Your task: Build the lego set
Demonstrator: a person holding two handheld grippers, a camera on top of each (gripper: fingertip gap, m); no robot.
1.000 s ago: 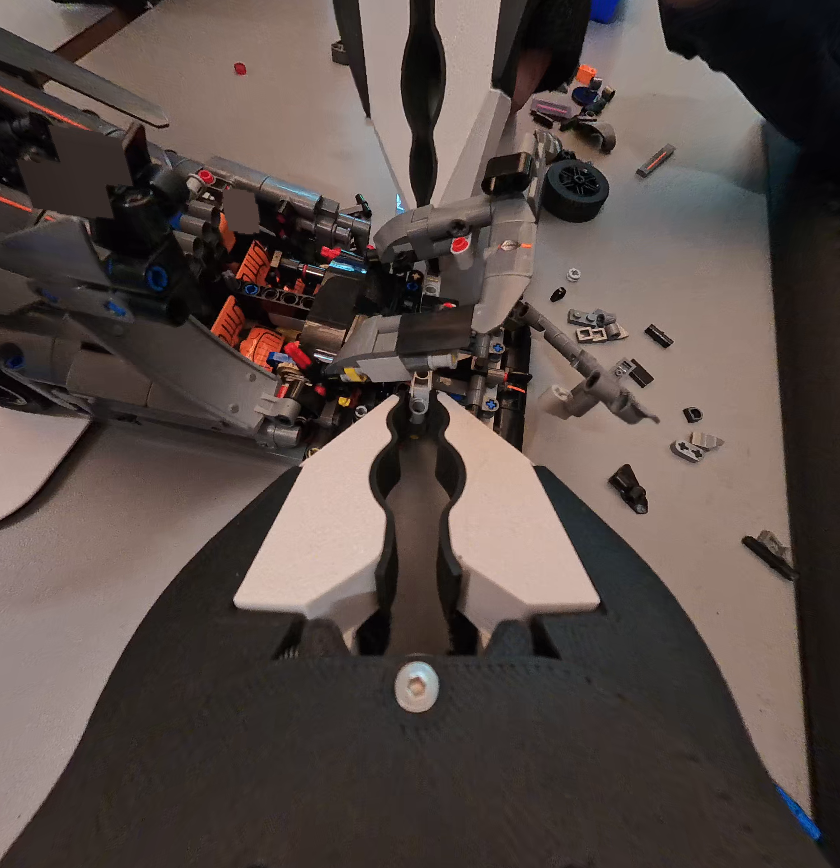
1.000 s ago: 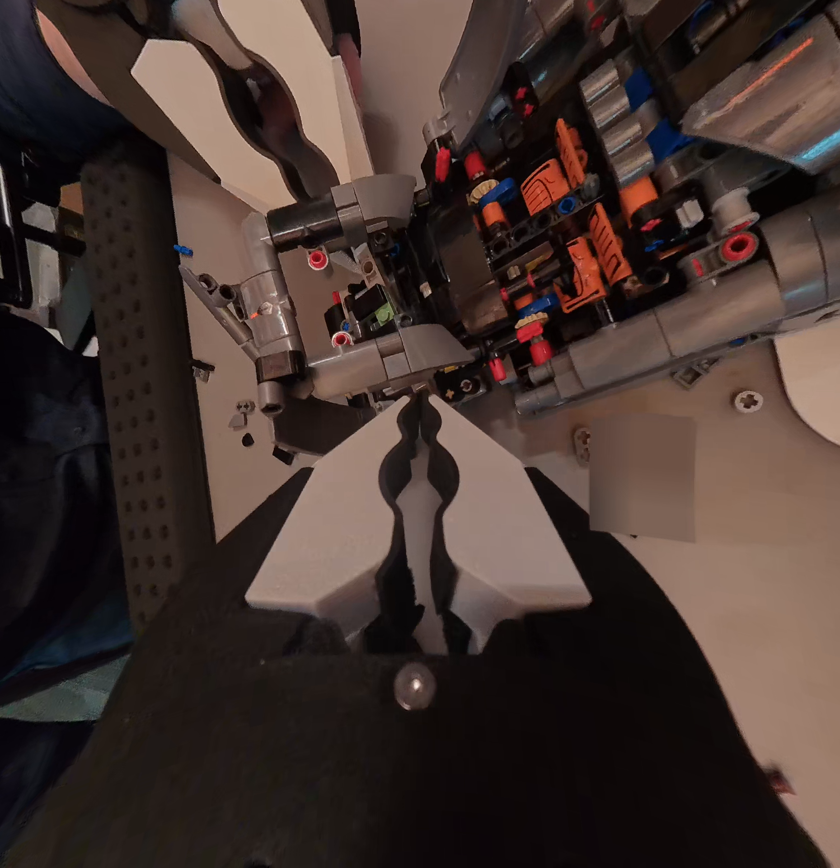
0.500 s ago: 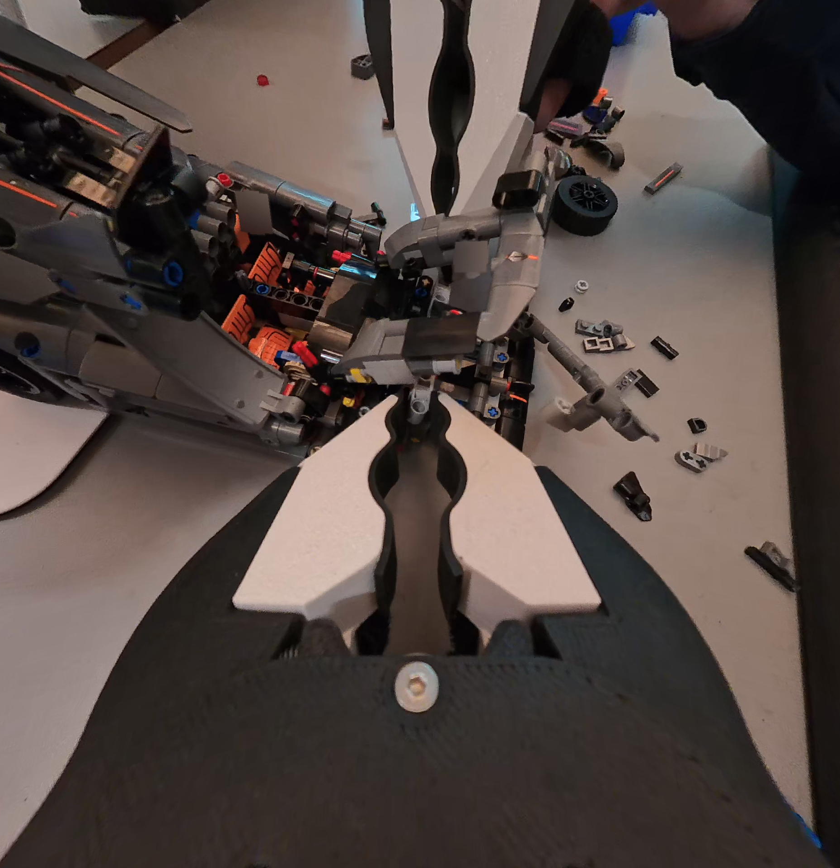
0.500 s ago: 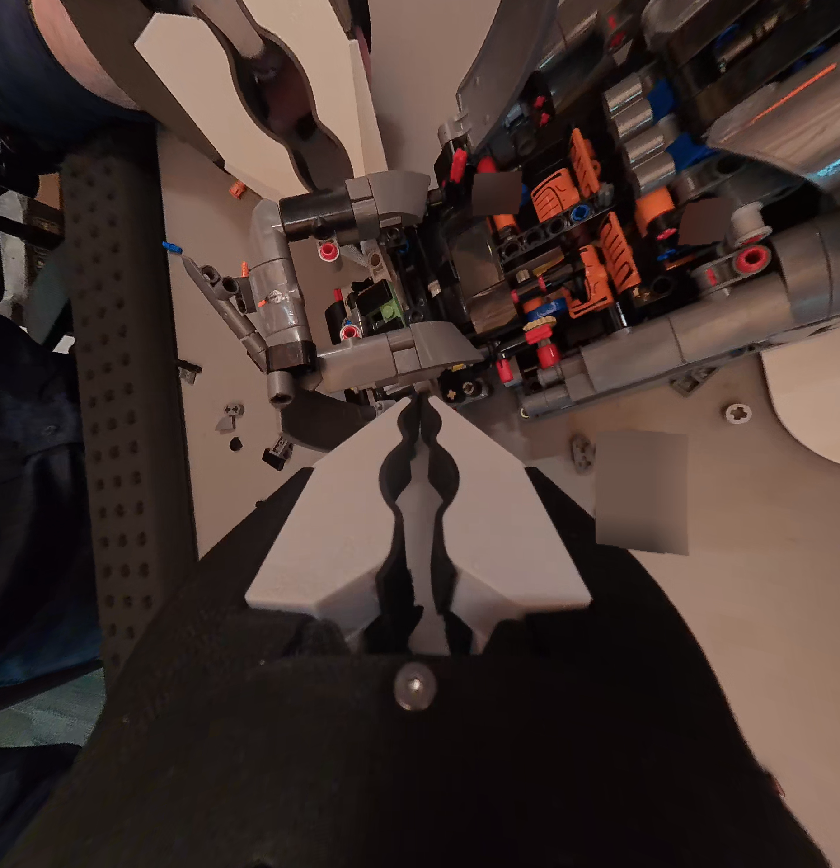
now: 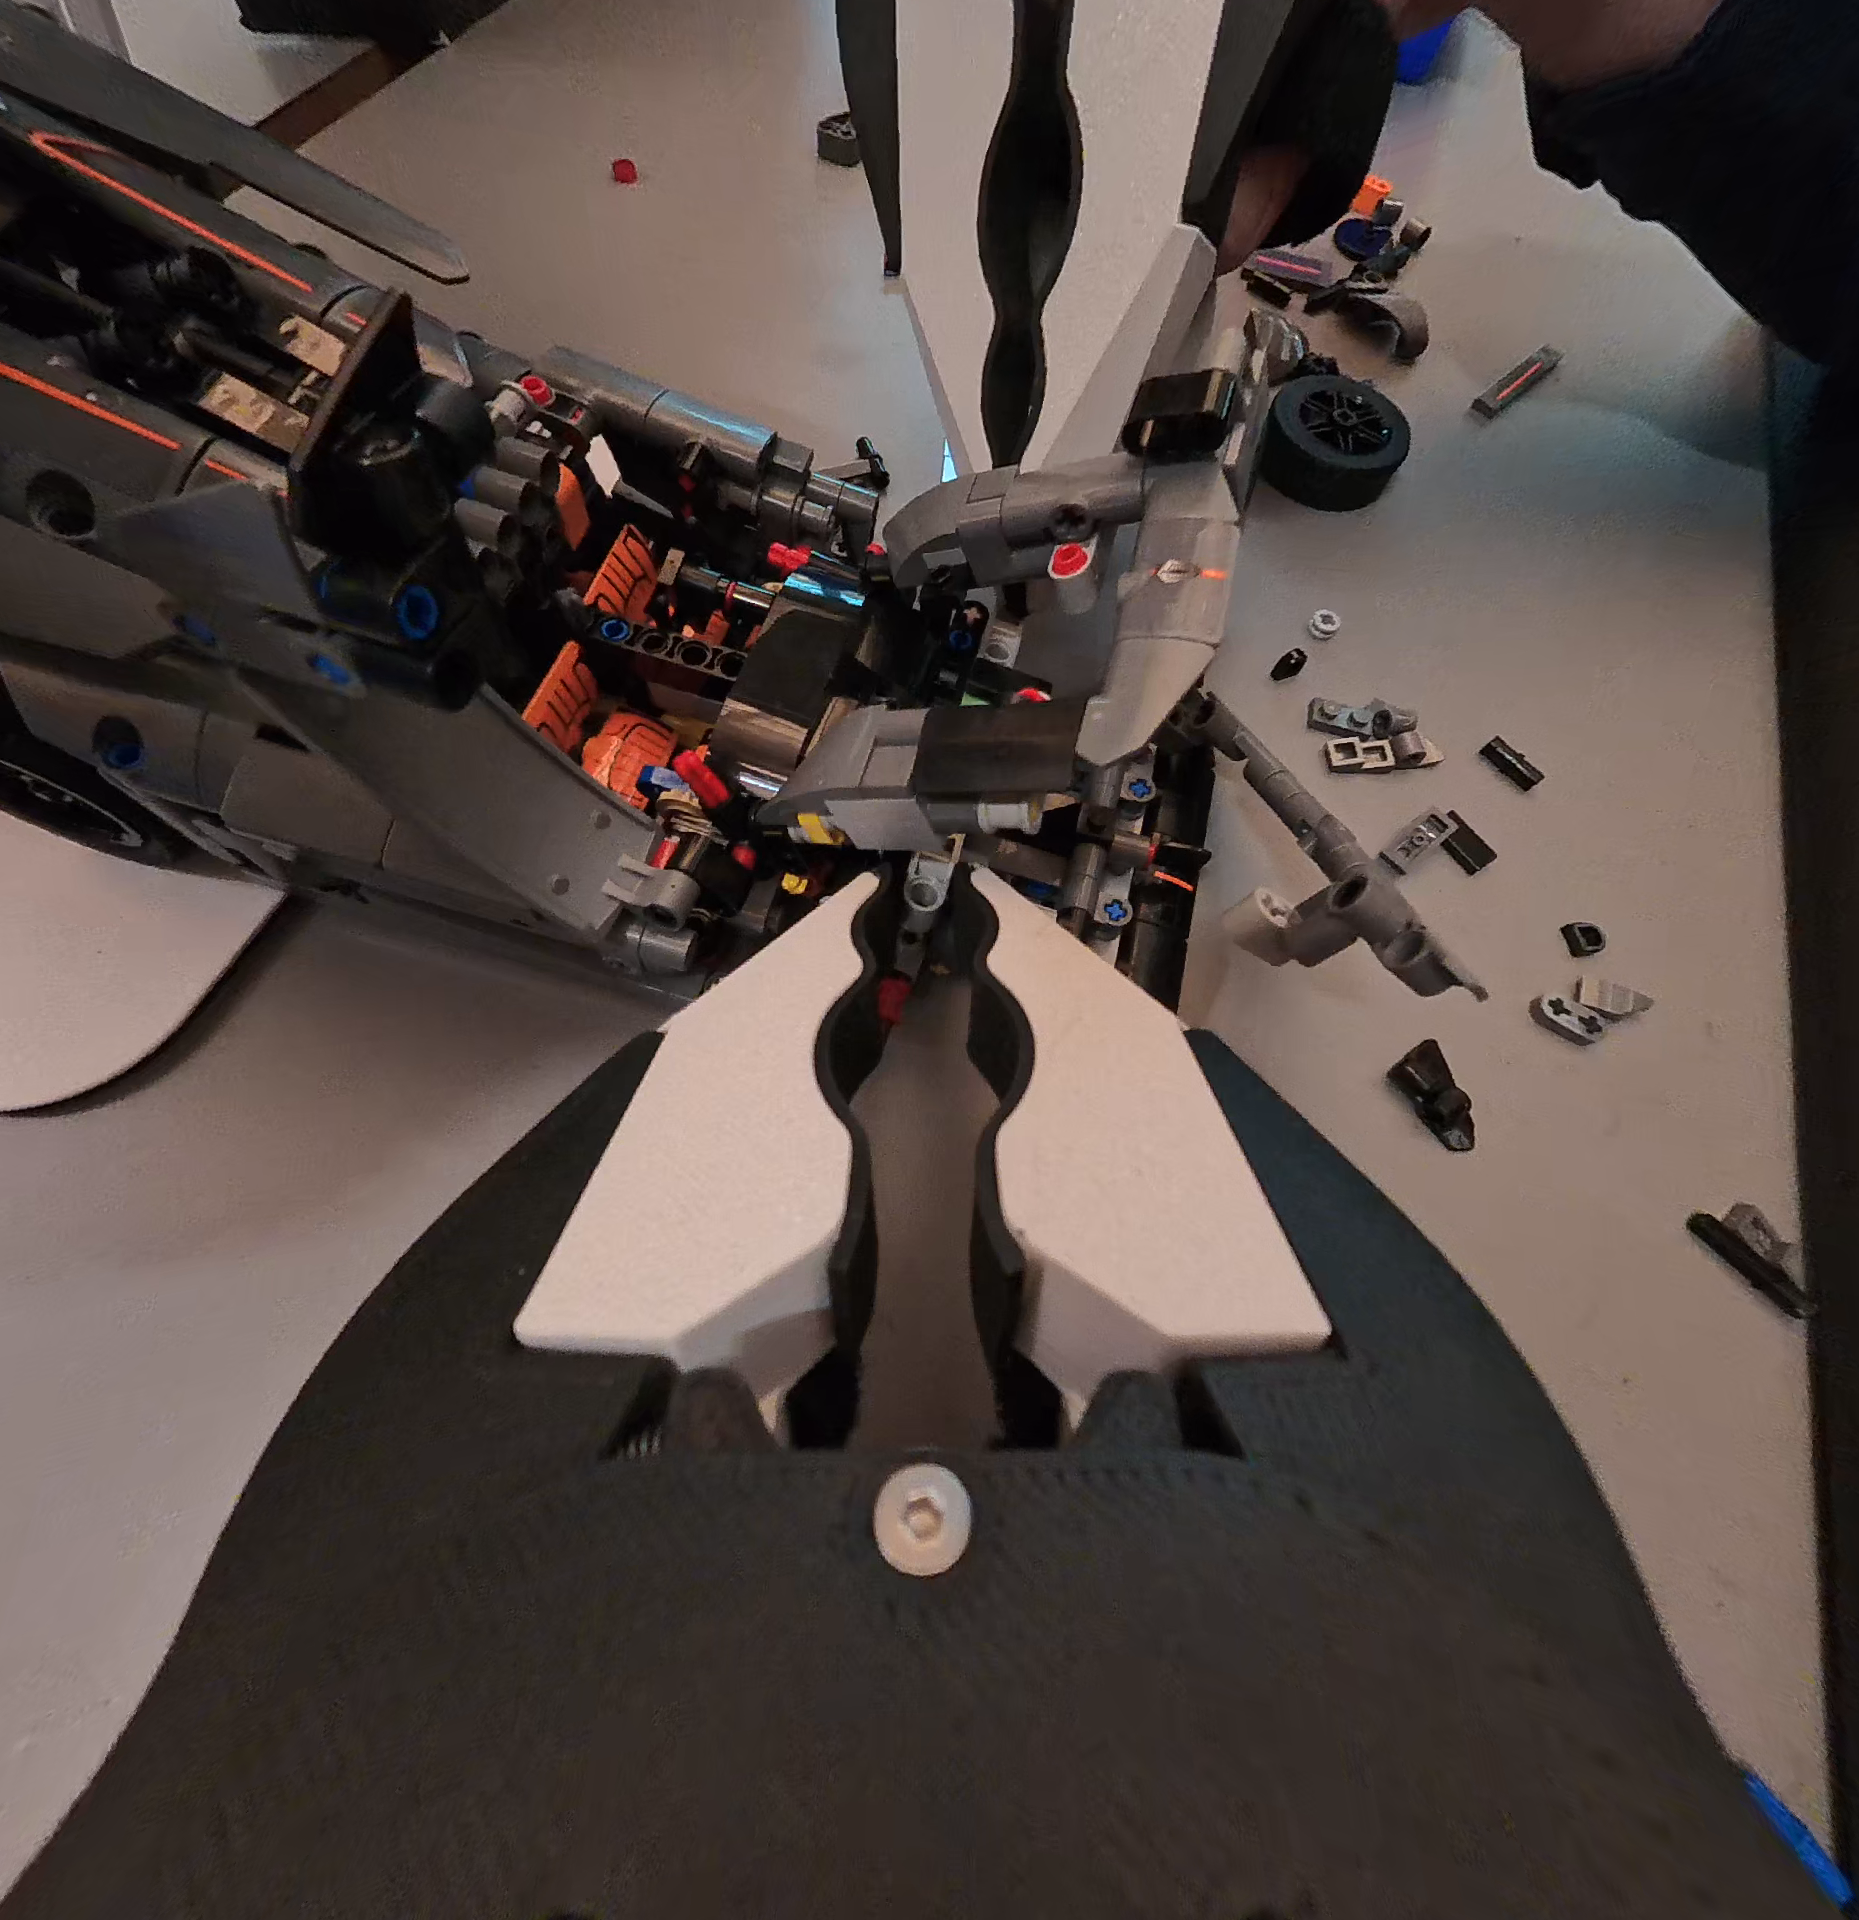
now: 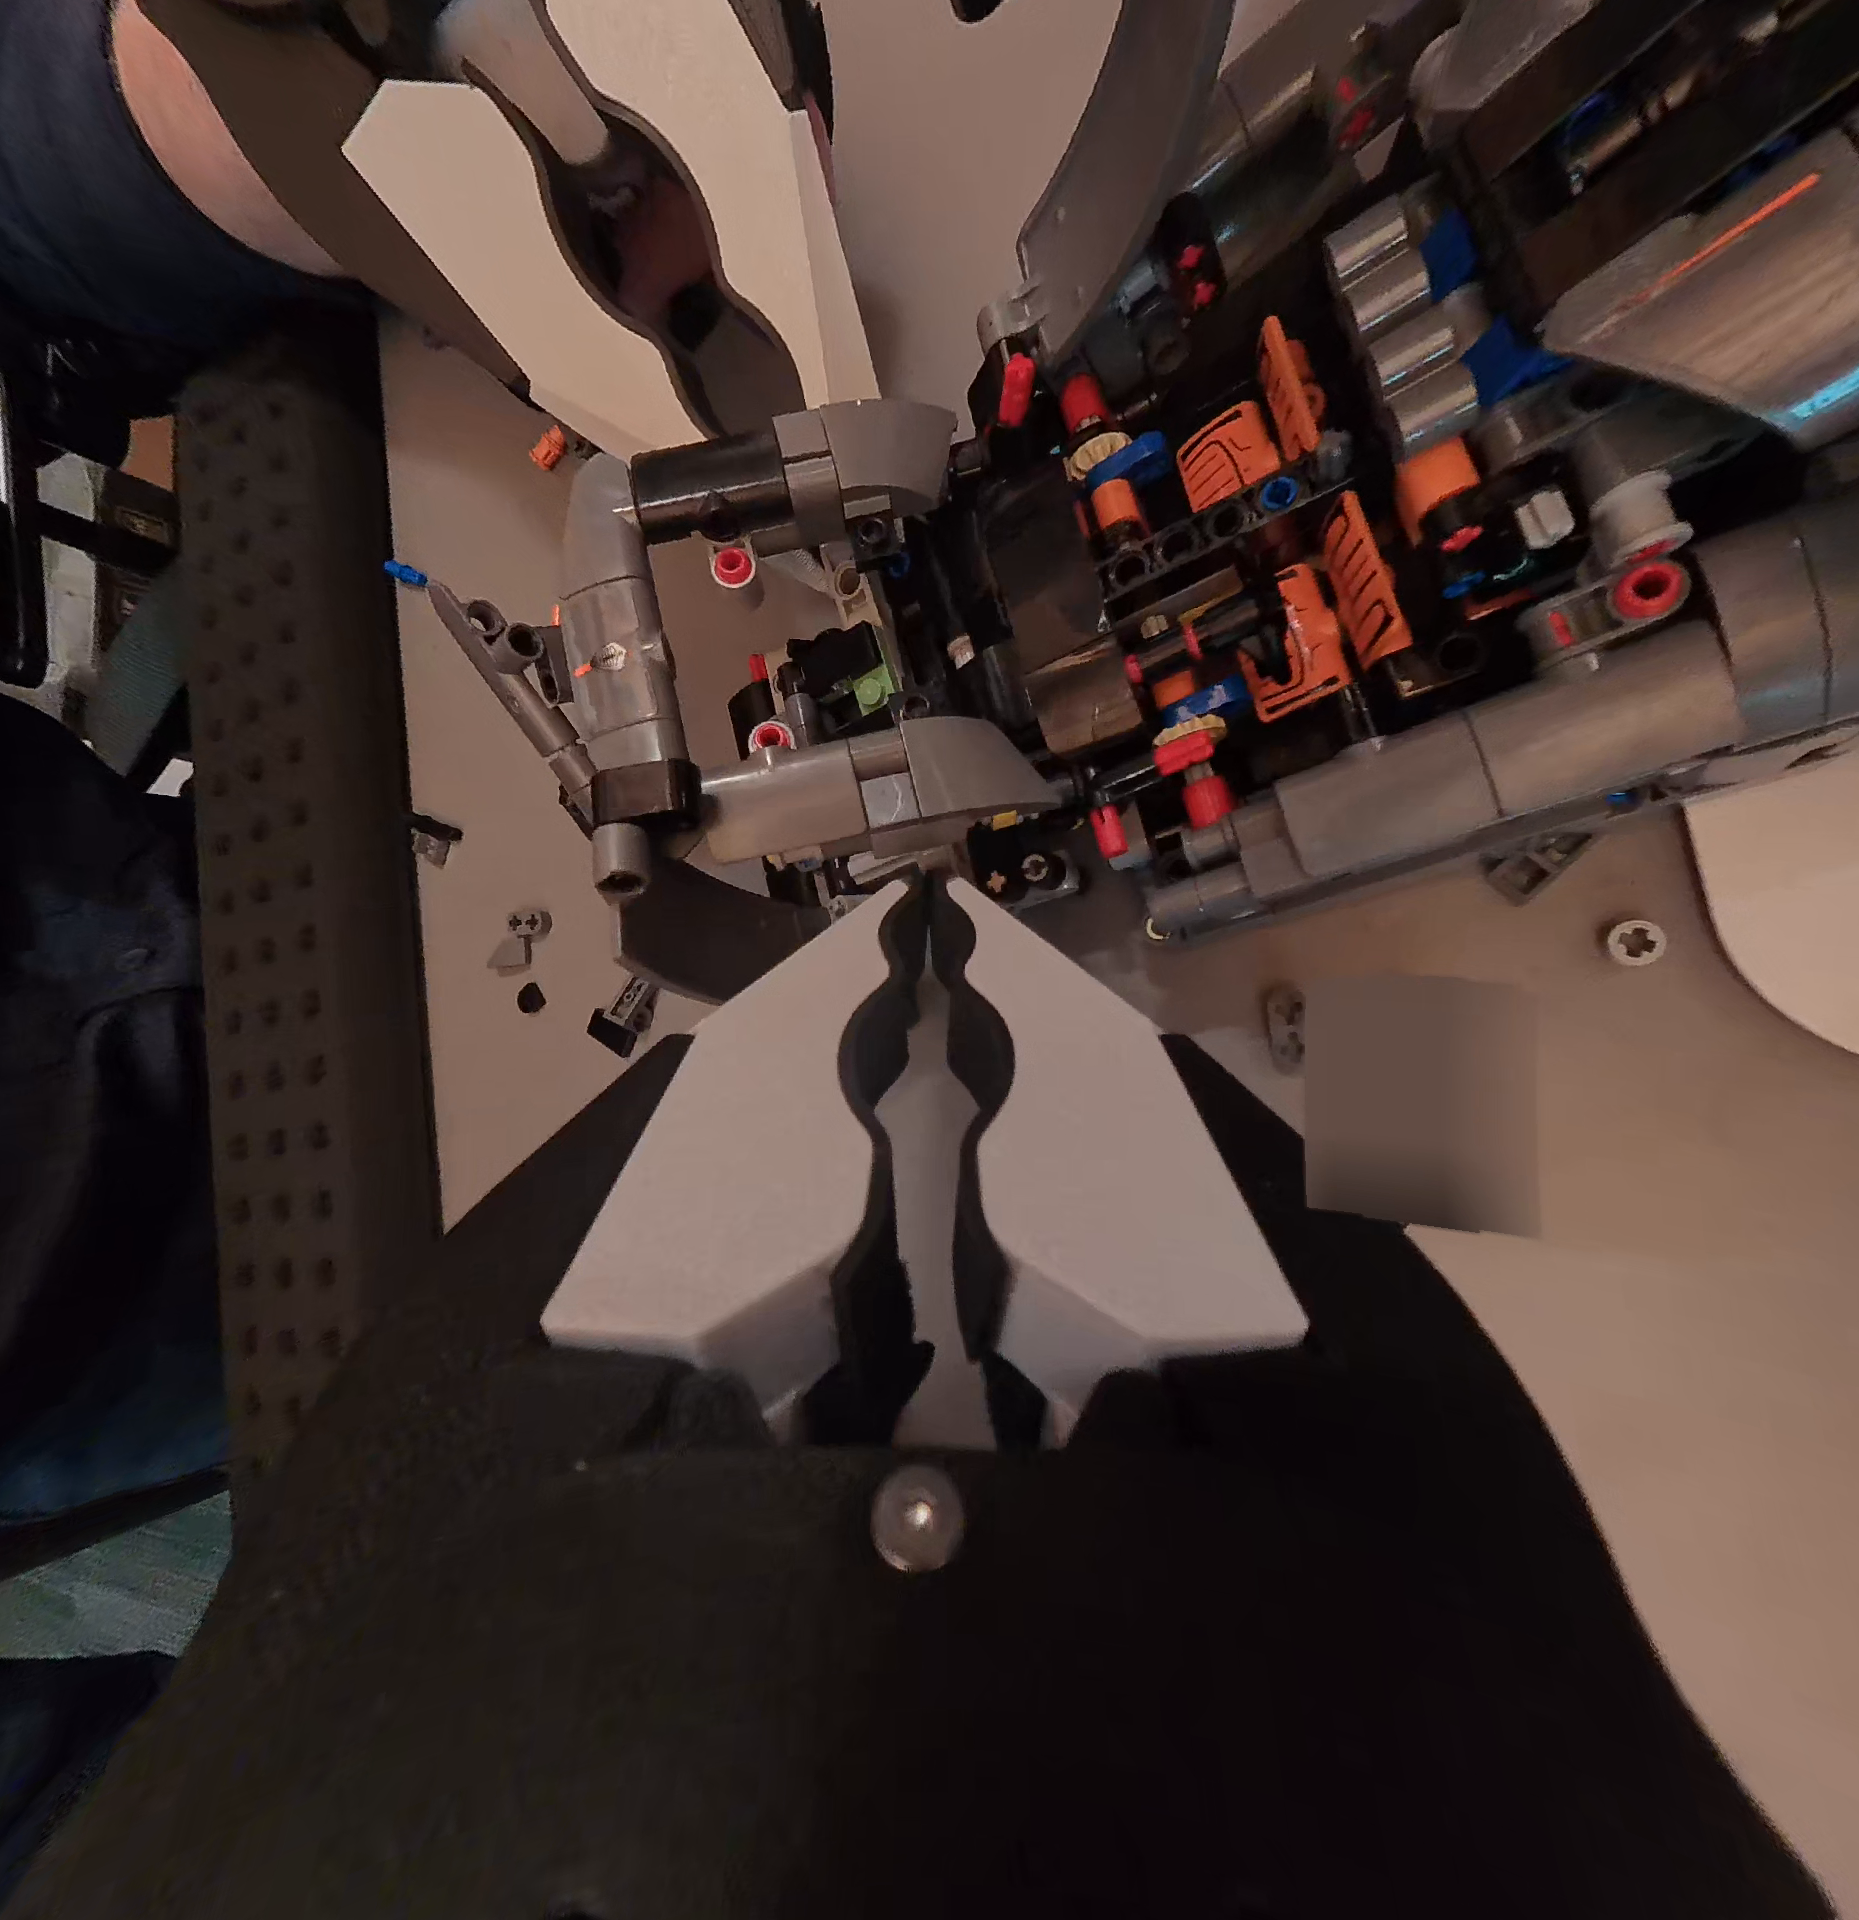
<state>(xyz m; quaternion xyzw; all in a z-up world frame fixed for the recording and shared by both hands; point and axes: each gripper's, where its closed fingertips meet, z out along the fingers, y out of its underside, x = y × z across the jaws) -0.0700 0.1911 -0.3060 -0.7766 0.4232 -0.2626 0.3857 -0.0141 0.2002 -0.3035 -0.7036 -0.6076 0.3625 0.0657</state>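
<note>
Left wrist view: a half-built grey and black car model [image 5: 468, 665] lies on the white table [image 5: 281, 1195], its open middle packed with orange seats, red pins and blue connectors. A grey arched frame [image 5: 1101, 582] stands at the model's near end. The left gripper [image 5: 923, 902] has its jaws slightly apart around a thin light-grey connector [image 5: 923, 894] that sticks out beneath the frame; whether they pinch it cannot be told. The right gripper [image 5: 1018, 416] reaches in from the far side, tips at the frame's top. A black wheel [image 5: 1338, 428] and small grey and black loose parts [image 5: 1424, 790] are scattered on the table to the right.

Right wrist view: the model [image 6: 1372, 582] fills the upper right, orange seats and red pins showing between grey side panels. The right gripper [image 6: 923, 902] has its jaws all but closed at the tips, just beneath the grey frame [image 6: 800, 644]; what they pinch, if anything, cannot be made out. The left gripper [image 6: 717, 416] comes in from the upper left, against the frame's far bar. A few small parts [image 6: 551, 966] lie on the table [image 6: 1527, 1455] beside the frame.
</note>
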